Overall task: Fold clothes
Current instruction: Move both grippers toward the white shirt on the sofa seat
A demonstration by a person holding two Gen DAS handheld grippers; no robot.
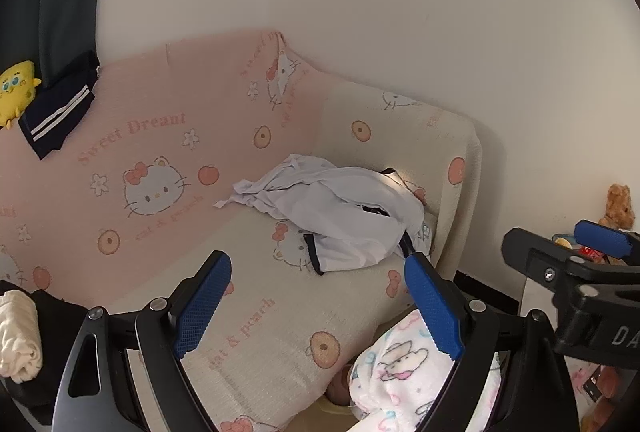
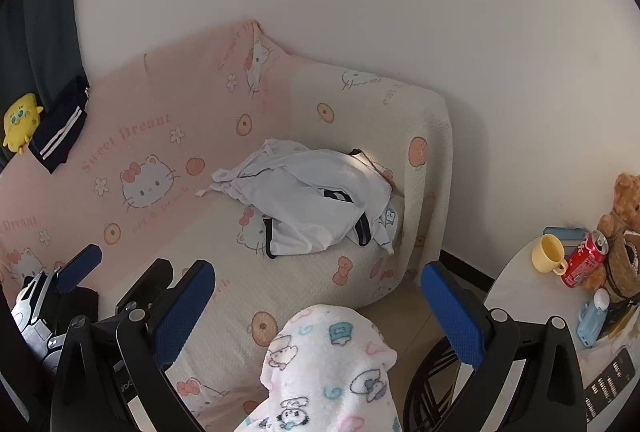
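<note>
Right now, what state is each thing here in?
White garment: crumpled, unfolded, on the sofa seat.
Navy garment: draped over the sofa back.
Cream cloth: rolled up, at the sofa's left end.
Can: leaning against the teddy bear.
Cup: upright.
Left gripper: open, empty.
Right gripper: open, empty.

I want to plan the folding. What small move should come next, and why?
Probably bring both open tongs, left and right, forward to the crumpled white garment on the sofa seat. Neither holds anything, and the garment lies bunched, away from both.
</note>
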